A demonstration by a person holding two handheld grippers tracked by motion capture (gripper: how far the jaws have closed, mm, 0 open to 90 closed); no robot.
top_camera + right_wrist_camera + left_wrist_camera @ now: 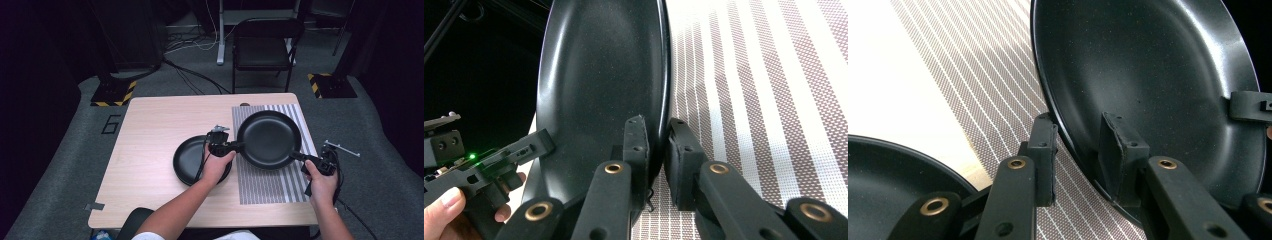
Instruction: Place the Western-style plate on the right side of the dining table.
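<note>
1. Left gripper: held in the person's left hand near the counter's middle. Its fingers are clamped on the left rim of the large pan, one inside the bowl, one outside under the rim.
2. Right gripper: held in the person's right hand at the counter's right edge. Its fingers are clamped on the pan's near right rim, one pad against the inner wall, one against the outer.
3. Large pan: a round, shallow black pan with a faintly speckled matte coating and a smooth, slightly glossy rim. It is gripped from both sides over the striped mat; whether its base touches the mat cannot be told. No handle can be made out.
4. Small pan: round, black, the same dull finish, lying on the bare counter just left of the large pan. It is partly covered by the left hand and gripper, and its edge lies close to the mat.
5. Striped mat: a rectangular woven mat, grey-brown mesh with pale lengthwise stripes, spread over the counter's right half.
6. Counter: a rectangular top of pale wood grain.
7. Folding chair: dark, metal-framed, standing on grey carpet beyond the far edge.
8. Floor bases: two dark stands edged in yellow-and-black tape, set to either side beyond the counter.
</note>
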